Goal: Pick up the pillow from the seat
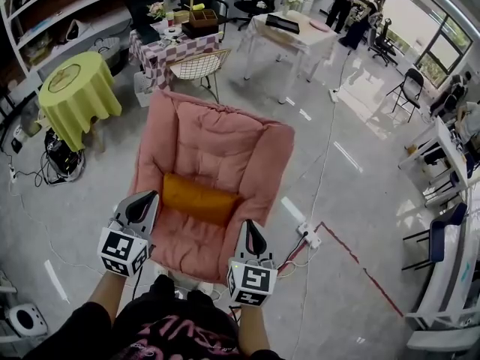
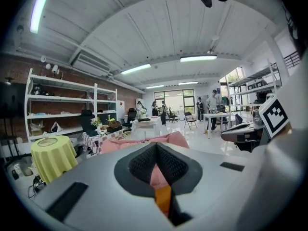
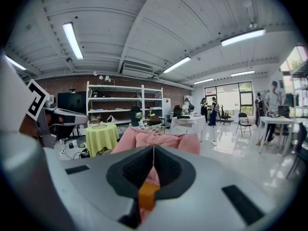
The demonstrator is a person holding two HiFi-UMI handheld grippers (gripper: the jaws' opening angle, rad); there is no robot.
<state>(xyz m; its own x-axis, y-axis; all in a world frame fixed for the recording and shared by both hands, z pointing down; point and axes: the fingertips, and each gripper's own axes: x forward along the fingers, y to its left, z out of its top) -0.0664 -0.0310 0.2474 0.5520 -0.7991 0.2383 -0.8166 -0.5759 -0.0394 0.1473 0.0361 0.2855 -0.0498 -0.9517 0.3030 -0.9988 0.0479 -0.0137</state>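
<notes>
The fingers (image 2: 139, 165) of the left gripper (image 2: 156, 147) are pressed together, and so are those of the right gripper (image 3: 153, 149). Neither pair has anything between its pads. In both gripper views only a thin seam shows where the tips meet.

The orange pillow (image 1: 199, 199) lies crosswise on the seat of the pink armchair (image 1: 217, 145), at the foot of the backrest. No gripper is on it.

In the head view the left gripper (image 1: 148, 196) is held over the armchair's front edge on the person's left, with its tips near that end of the pillow. The right gripper (image 1: 249, 224) is held over the armchair's front edge on the person's right, with its tips near the pillow's other end. Both point toward the backrest. Through the notch below each closed pair of fingers a strip of the pillow (image 2: 163, 198) (image 3: 147, 194) shows, with the pink upholstery (image 2: 168, 139) (image 3: 159, 141) behind it.

Beyond the armchair's back stand a wire chair (image 1: 199, 64) and a checkered table (image 1: 169, 51). A round table with a yellow-green cloth (image 1: 75, 88) stands off the armchair's left side. On the floor off its right front corner lies a white power strip (image 1: 309, 235), where a red floor line (image 1: 360, 265) begins.
</notes>
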